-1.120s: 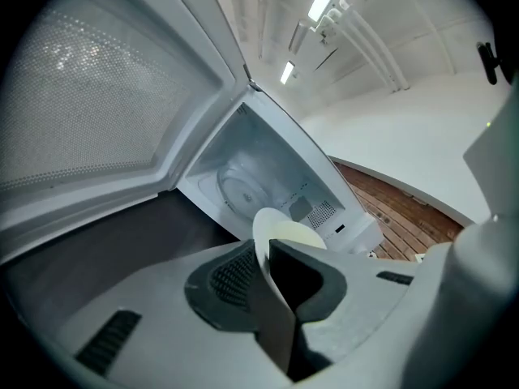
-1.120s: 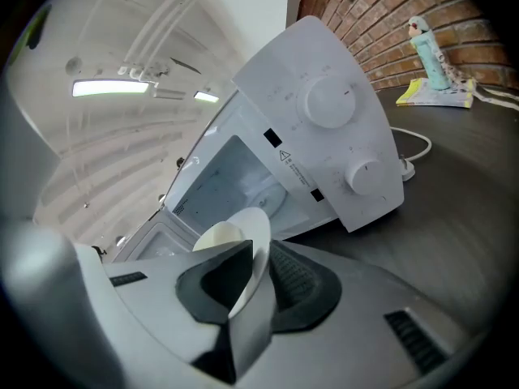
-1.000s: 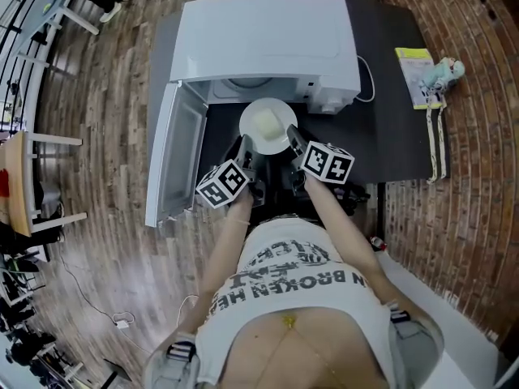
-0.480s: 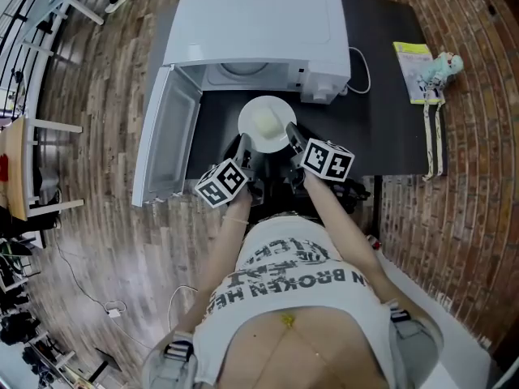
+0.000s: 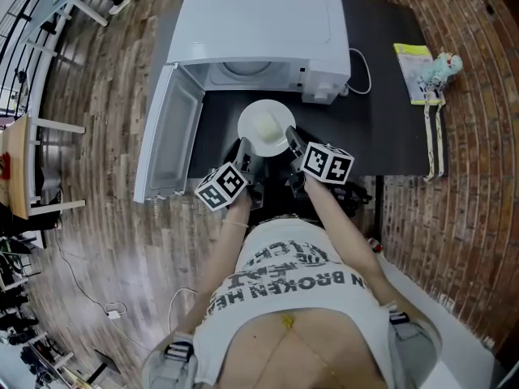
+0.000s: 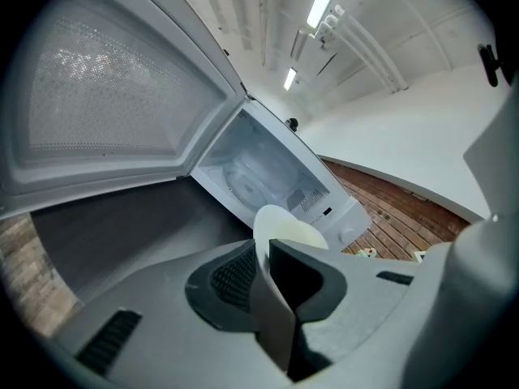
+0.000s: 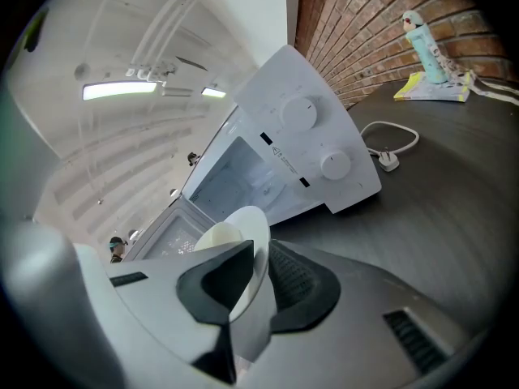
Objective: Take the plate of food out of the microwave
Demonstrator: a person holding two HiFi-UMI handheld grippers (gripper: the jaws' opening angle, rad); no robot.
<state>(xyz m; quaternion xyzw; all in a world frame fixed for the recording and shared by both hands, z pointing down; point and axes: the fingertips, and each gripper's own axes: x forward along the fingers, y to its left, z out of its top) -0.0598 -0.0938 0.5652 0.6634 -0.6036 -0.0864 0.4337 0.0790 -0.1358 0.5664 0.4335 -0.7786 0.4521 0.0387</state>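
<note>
As left gripper [image 6: 261, 251], right gripper [image 7: 259, 256] ribbed fingers [image 7: 293, 280] pinch its rim | round white plate [image 5: 245, 122]

The T-shirt [image 5: 284, 278] is white with lettering; left gripper [image 6: 262, 250] and right gripper [image 7: 258, 250] are grey, fingers [image 6: 231, 278] black.

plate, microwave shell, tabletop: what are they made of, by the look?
Plate: white, smooth, thin even rim; glazed ceramic or melamine, can't tell which.
Microwave shell: flat matte white with crisp edges; likely painted sheet metal, possibly plastic.
Tabletop: dark, matte, no grain visible; probably laminate.
</note>
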